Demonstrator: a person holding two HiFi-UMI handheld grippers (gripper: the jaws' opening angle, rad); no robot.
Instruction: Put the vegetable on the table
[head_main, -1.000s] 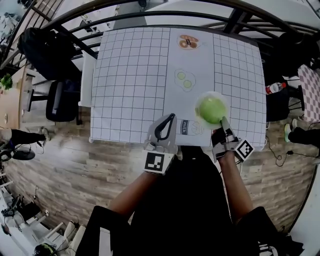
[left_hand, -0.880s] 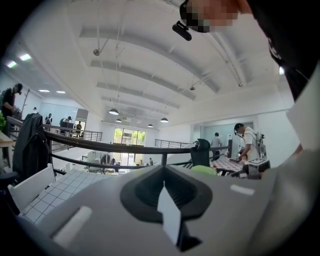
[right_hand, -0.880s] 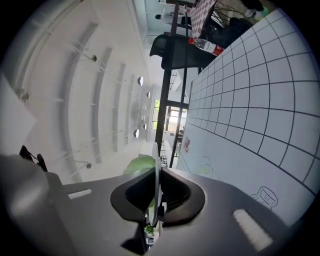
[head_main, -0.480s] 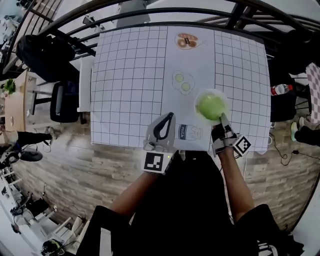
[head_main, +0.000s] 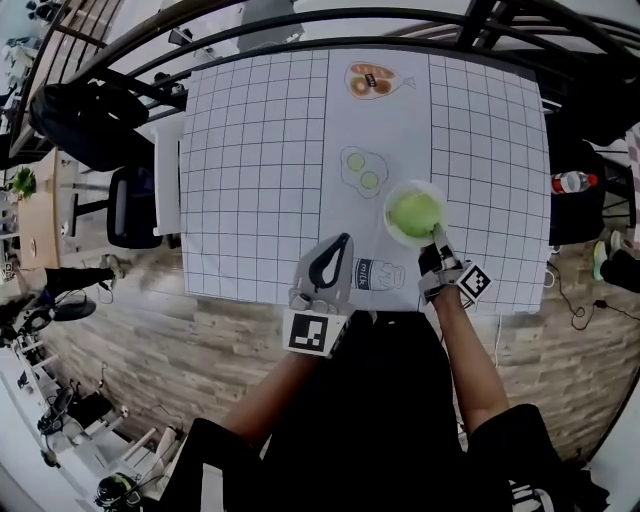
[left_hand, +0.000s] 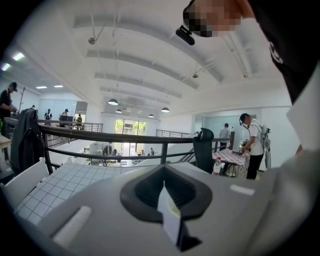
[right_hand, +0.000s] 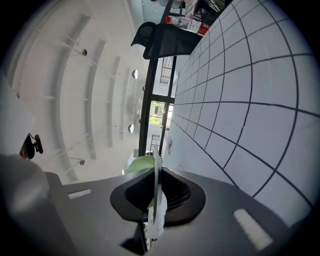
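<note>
White-gridded table (head_main: 255, 160), printed food pictures (head_main: 362, 170)

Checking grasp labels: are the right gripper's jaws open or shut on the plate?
The right gripper is shut on the plate: its own view shows the white rim pinched between the jaws.

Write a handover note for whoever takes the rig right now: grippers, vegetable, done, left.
Left gripper: jaws together, nothing seen in them, over the table's near edge.
Right gripper: shut on the near rim of the plate.
Vegetable: green, round, sits on the plate, over the table just right of the cucumber print.
Done: plate and vegetable are over the table; touchdown cannot be told.
Left: probably set the plate down, open the right jaws, draw back.
</note>
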